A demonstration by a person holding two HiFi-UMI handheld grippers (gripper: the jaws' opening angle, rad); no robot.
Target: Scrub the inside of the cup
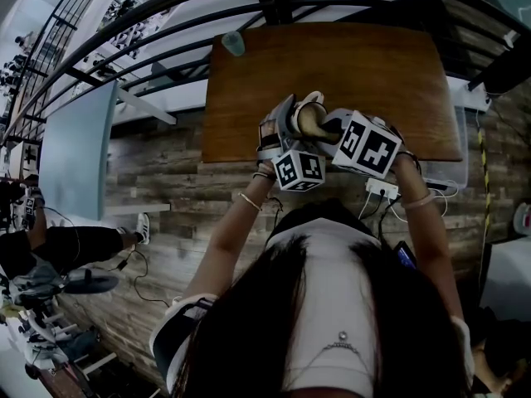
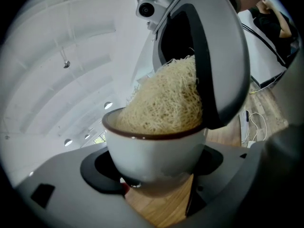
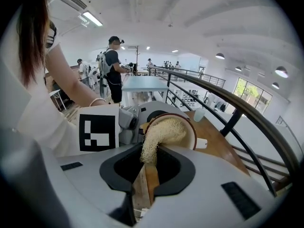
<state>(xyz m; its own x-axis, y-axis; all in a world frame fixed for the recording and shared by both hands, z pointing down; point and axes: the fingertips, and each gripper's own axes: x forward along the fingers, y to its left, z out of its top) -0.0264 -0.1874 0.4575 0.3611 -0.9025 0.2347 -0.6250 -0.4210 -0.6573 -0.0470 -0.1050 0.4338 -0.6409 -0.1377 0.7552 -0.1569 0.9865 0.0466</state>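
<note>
- Right gripper view: the right gripper (image 3: 147, 167) is seen with its jaws pinched narrowly on the wooden handle (image 3: 151, 186) of a loofah brush (image 3: 164, 129).
- The brush's fibrous head is pushed into the mouth of the white cup (image 3: 194, 133) at centre frame.
- The cup's body is clamped between the widely spread jaws of the left gripper (image 2: 153, 172), over the wooden table (image 1: 357, 65).
- Scrubbing is judged under way. The cleanliness of the inside cannot be told, as it is covered by the loofah.

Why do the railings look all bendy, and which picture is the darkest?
Right gripper view: bright, with the ceiling lamps glaring; the wide lens bows the railing. Head view: the darkest and dullest, with the same bending. Left gripper view: washed-out white behind the cup, and the corners go black.
</note>
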